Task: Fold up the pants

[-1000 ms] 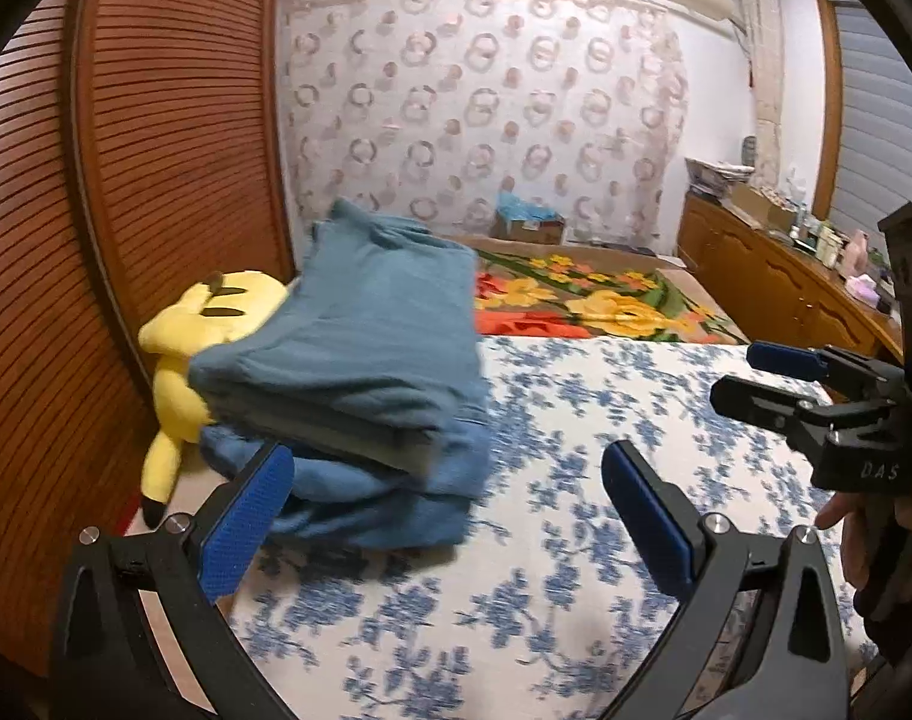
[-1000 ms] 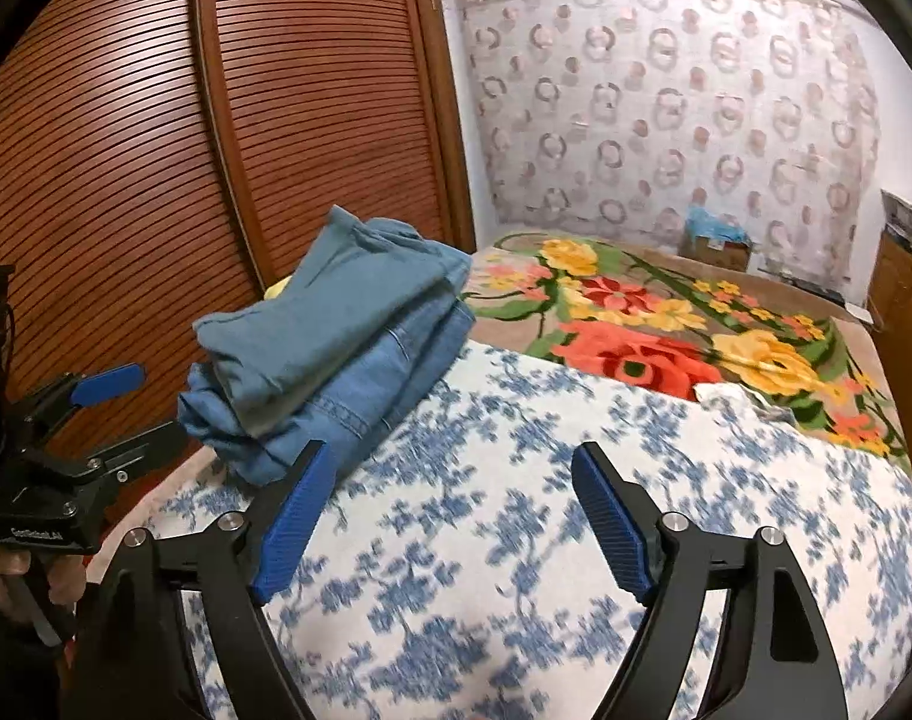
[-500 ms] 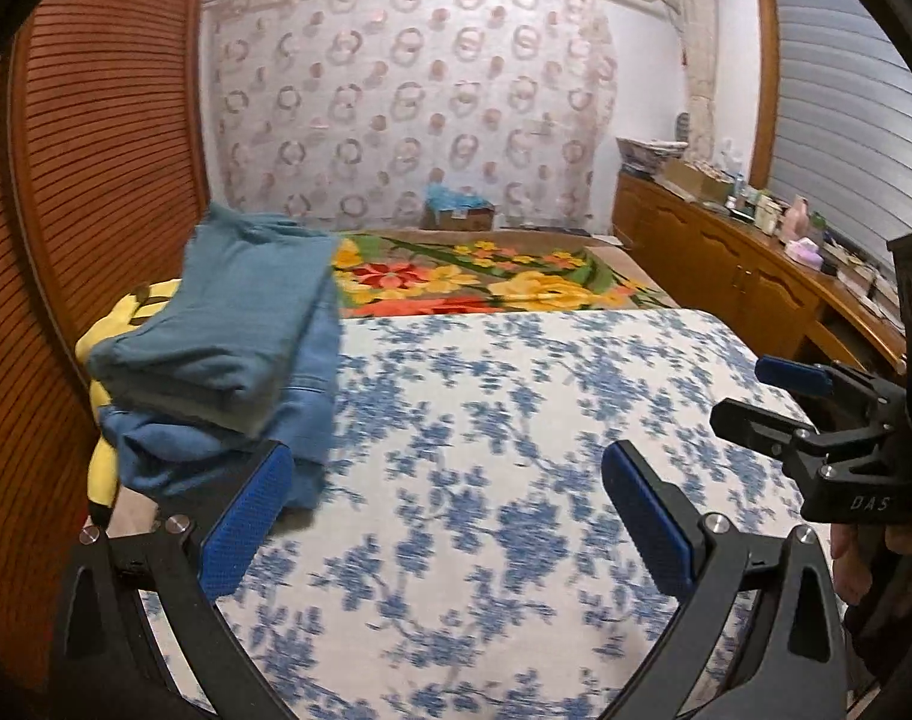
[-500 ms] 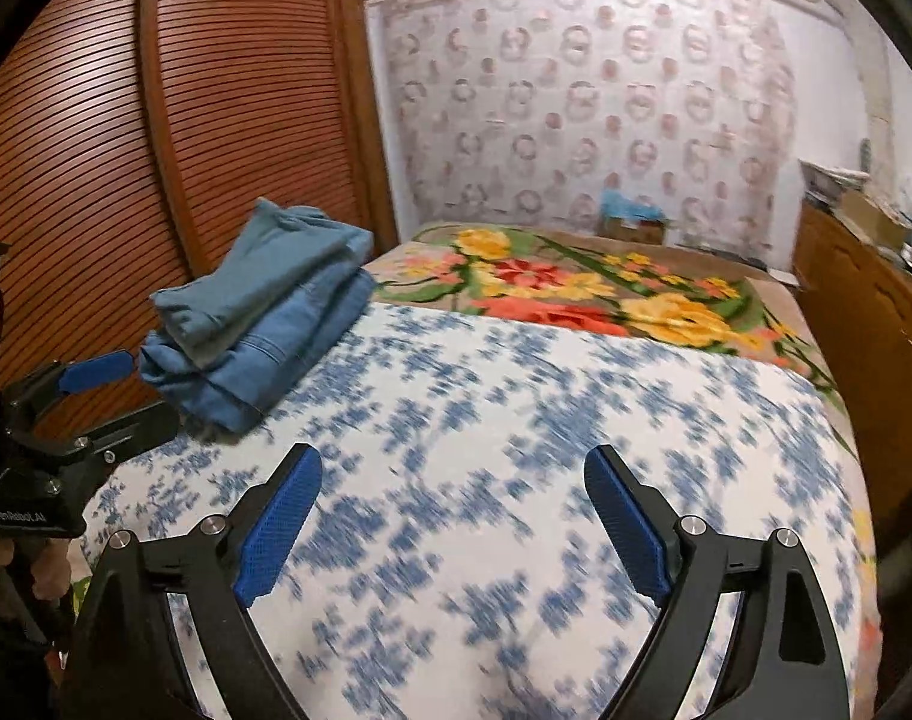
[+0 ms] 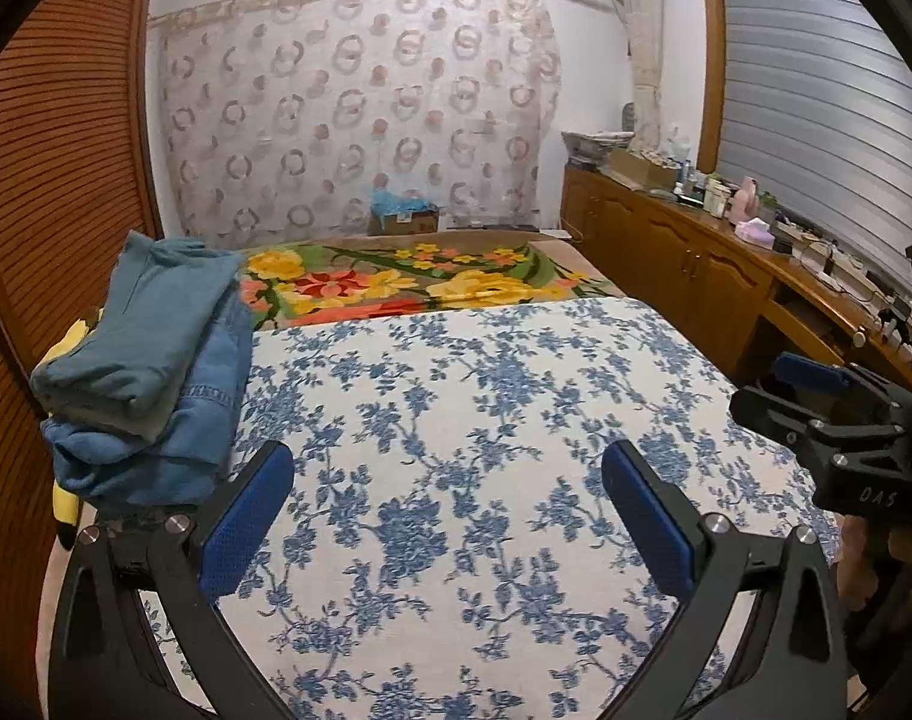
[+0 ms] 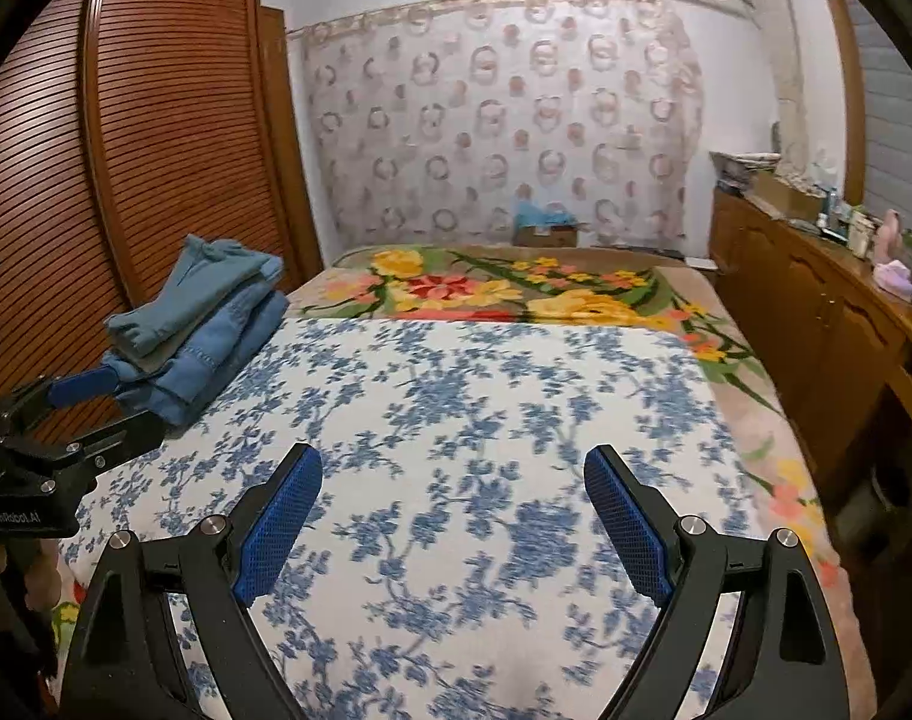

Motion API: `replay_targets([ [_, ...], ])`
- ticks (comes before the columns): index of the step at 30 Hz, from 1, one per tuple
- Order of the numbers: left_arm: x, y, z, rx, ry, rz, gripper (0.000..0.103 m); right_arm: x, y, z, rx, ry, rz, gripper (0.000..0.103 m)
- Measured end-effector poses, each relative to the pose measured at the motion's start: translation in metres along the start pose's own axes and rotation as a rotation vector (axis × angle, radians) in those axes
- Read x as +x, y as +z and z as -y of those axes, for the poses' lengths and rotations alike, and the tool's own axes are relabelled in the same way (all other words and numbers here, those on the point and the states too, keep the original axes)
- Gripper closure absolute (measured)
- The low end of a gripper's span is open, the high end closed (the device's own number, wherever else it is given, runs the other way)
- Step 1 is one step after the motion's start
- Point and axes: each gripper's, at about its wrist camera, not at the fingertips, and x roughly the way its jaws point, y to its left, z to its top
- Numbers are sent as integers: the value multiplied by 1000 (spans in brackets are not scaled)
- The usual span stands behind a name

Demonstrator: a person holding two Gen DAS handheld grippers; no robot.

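A: Tongs, status. Left tongs [image 5: 447, 516]: blue pads spread wide, nothing between them, held above the near part of the bed. Right tongs [image 6: 453, 519]: same, spread wide and empty, over the blue-flowered sheet [image 6: 486, 420].

B: Each seen from the other camera?

A: Yes. The right tongs show at the right edge of the left wrist view, side on, with part of a hand [image 5: 858, 564] under the black body. The left tongs show at the left edge of the right wrist view, blue pad tip close to the clothes; contact not resolvable.

B: Location of the pants?

A: Folded pants [image 5: 156, 324], grey-blue, lie on top of a folded denim pair [image 5: 174, 438]. The stack sits at the left edge of the bed, beside the brown slatted wardrobe door [image 6: 174, 120]. The top piece is tilted, far end higher than near end. In the right wrist view the same stack [image 6: 198, 312] sits left of centre, well apart from the right tongs.

B: Anything under or beside the stack?

A: A yellow plush toy [image 5: 66, 510] shows under its left side, mostly hidden; only yellow patches and a dark tip visible.

B: Rest of the bed?

A: A blanket with large yellow and red flowers [image 5: 408, 282] covers the far half, bordering the blue-flowered sheet. A cardboard box [image 5: 405, 219] stands past it against the ring-patterned curtain [image 5: 360, 108]. Wooden cabinets [image 5: 684, 264] run along the right wall, small items on top too small to identify
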Motion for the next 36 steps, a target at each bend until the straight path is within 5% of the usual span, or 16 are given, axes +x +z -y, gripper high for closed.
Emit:
replay_targets([
  [36, -86, 36, 18, 25, -7, 185, 0, -62, -4, -3, 5, -50, 206, 13],
])
